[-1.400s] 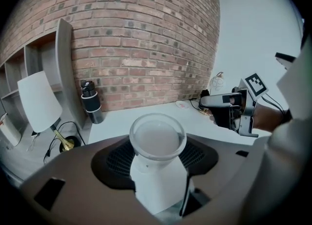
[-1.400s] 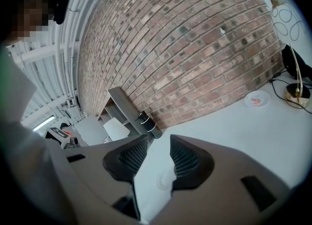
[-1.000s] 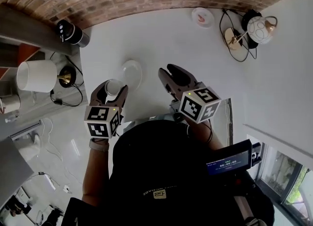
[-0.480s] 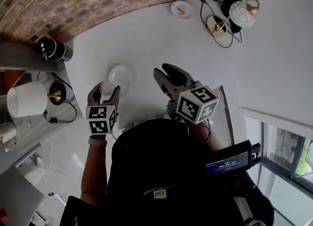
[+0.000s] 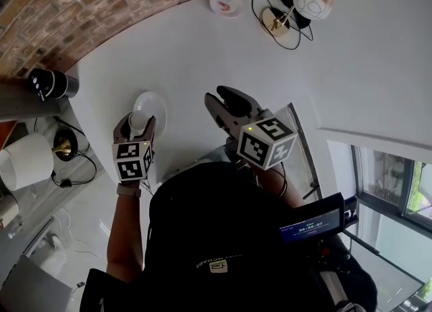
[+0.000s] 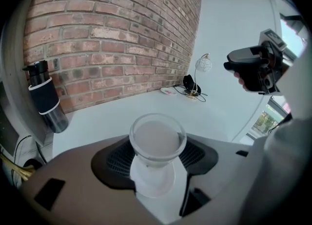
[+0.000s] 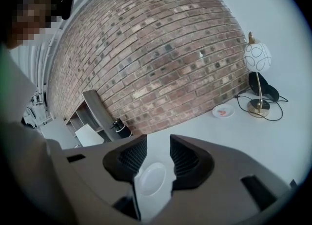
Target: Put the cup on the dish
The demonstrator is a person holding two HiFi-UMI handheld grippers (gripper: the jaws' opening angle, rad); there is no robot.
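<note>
A small clear cup [image 5: 138,121] [image 6: 157,139] stands upright between the jaws of my left gripper [image 5: 136,127] [image 6: 157,150], which is shut on it. The white dish [image 5: 151,105] [image 6: 152,180] lies on the white table just beyond and under the cup. I cannot tell whether the cup touches the dish. My right gripper [image 5: 220,96] [image 7: 158,147] hovers to the right of the dish, open, with nothing between its pads. Through its gap the dish [image 7: 152,179] shows below.
A black-and-white tumbler [image 5: 47,84] [image 6: 46,97] stands at the table's left end by the brick wall. At the far right are a small pink saucer [image 5: 225,3] [image 7: 223,111], a globe lamp [image 5: 312,0] [image 7: 257,58] and cables. A white lampshade [image 5: 27,162] sits off the table's left edge.
My left gripper has come down with the cup and now sits over the near edge of the dish. The right gripper has stayed about where it was.
</note>
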